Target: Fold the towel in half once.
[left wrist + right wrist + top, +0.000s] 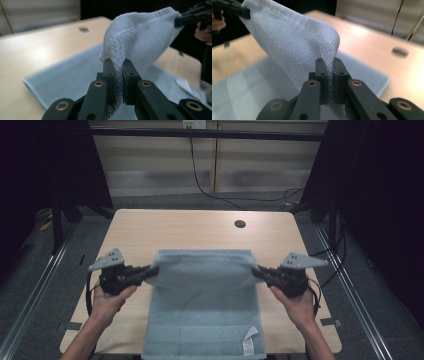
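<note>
Above the desk (150,227) I have the towel (202,270) pinched at its far corners, left gripper (150,269) and right gripper (260,271) fingers clamped tight on cloth. Mid-fold: next I judge carrying this edge toward the near hem, level.

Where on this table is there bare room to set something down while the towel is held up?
Bare wood lies across the far part of the table, between the towel's lifted edge and the far rim, apart from the cable hole. Narrow strips flank the towel. The middle and near edge are taken by towel, left gripper and right gripper.
</note>
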